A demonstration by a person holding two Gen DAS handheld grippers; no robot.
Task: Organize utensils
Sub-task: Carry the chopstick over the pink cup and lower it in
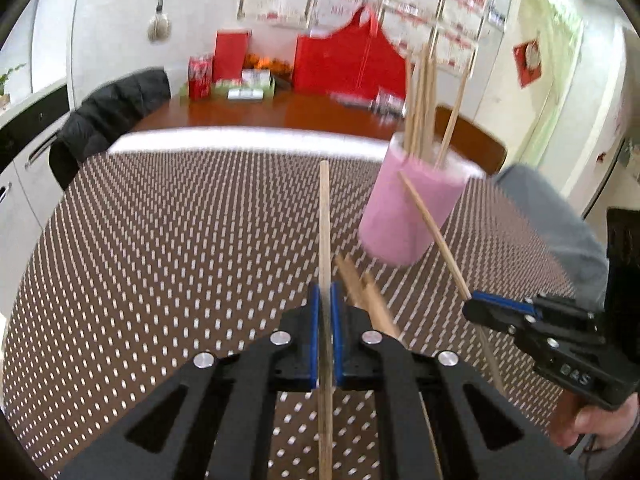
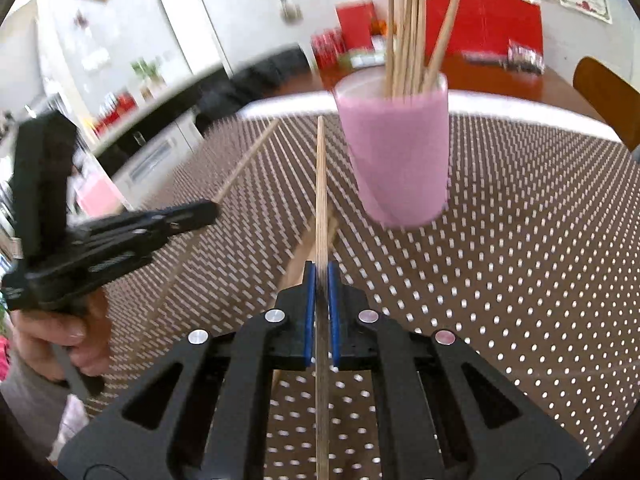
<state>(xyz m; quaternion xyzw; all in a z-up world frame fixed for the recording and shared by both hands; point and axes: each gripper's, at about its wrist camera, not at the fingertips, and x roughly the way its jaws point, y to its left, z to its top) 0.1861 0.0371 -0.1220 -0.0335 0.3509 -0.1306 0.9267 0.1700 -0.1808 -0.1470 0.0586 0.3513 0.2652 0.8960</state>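
Gripping one chopstick (image 1: pixel 325 216) in left gripper (image 1: pixel 325 320), another chopstick (image 2: pixel 321 184) in right gripper (image 2: pixel 321 304), each pointing forward. Pink cup (image 2: pixel 394 152) ahead-right toward table's far edge (image 1: pixel 248 138), nearer right gripper.

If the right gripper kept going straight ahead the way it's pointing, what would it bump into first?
Probably the pink cup. The right gripper holds a chopstick whose tip points just left of the cup, so it might graze it or slip past; depth is unclear.
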